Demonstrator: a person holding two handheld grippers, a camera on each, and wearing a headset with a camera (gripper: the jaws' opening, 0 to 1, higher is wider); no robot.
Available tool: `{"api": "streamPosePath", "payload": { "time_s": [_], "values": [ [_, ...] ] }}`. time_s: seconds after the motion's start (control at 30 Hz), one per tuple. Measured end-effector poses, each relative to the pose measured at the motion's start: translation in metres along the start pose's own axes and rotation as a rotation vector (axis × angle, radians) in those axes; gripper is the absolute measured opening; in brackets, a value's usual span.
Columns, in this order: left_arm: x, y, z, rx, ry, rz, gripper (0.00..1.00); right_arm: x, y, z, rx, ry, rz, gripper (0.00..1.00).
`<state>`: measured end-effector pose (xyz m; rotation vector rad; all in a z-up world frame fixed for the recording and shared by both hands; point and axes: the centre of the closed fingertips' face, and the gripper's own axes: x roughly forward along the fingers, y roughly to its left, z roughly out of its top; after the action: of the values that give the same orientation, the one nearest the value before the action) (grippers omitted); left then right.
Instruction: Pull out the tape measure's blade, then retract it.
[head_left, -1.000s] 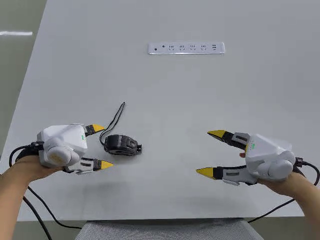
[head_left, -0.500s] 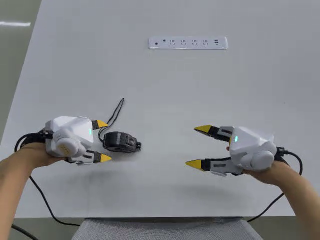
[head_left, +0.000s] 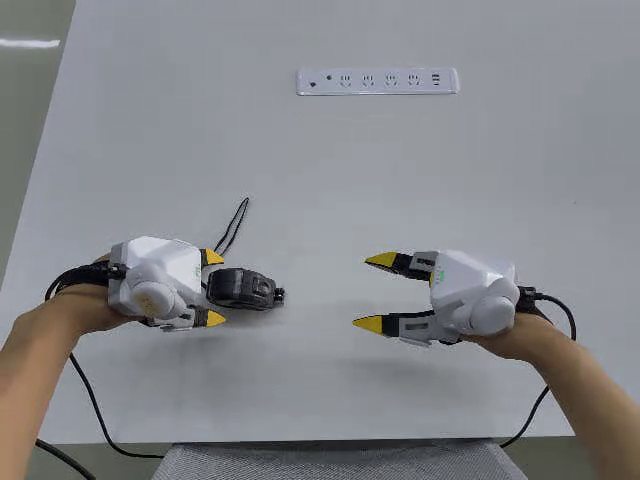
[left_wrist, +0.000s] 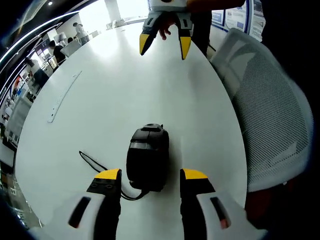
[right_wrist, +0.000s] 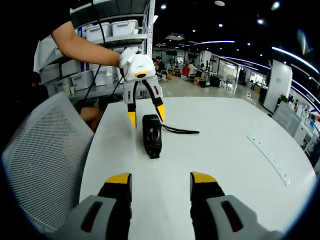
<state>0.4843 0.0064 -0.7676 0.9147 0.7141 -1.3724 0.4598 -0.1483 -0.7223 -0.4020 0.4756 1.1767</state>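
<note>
A black tape measure (head_left: 243, 289) lies on the white table (head_left: 330, 180), its thin black wrist cord (head_left: 233, 228) trailing away from it. My left gripper (head_left: 211, 288) is open, its yellow tips on either side of the case's near end; the jaws stand apart from it. In the left gripper view the tape measure (left_wrist: 147, 157) lies just ahead between the tips (left_wrist: 151, 174). My right gripper (head_left: 373, 292) is open and holds nothing, off to the right with its tips pointing at the tape measure (right_wrist: 152, 134). No blade is pulled out.
A white power strip (head_left: 378, 81) lies at the far side of the table. Cables run from both grippers over the table's near edge. A mesh chair back (head_left: 330, 461) sits below that edge. Bare table surface lies between the two grippers.
My left gripper has moved right, so its tips now bracket the tape measure's end. My right gripper has moved left, toward the tape measure. The tape measure has stayed put.
</note>
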Motion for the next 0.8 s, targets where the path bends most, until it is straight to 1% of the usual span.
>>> {"api": "streamPosePath", "payload": {
  "time_s": [0.17, 0.33, 0.43, 0.53, 0.8],
  "values": [
    [0.007, 0.001, -0.002, 0.009, 0.007, -0.016, 0.40, 0.012, 0.000, 0.000, -0.015, 0.006, 0.017, 0.45],
    [0.013, 0.001, -0.007, 0.020, 0.019, -0.029, 0.38, 0.025, 0.001, -0.001, -0.025, 0.013, 0.032, 0.43],
    [0.014, -0.001, -0.008, 0.018, 0.021, -0.042, 0.38, 0.032, 0.004, 0.000, -0.019, 0.005, 0.051, 0.42],
    [0.016, -0.002, -0.011, 0.026, 0.029, -0.049, 0.36, 0.041, 0.008, 0.001, -0.036, 0.006, 0.068, 0.41],
    [0.019, 0.000, -0.010, 0.030, 0.018, -0.045, 0.30, 0.062, 0.013, 0.000, -0.049, 0.013, 0.099, 0.36]
  ]
}}
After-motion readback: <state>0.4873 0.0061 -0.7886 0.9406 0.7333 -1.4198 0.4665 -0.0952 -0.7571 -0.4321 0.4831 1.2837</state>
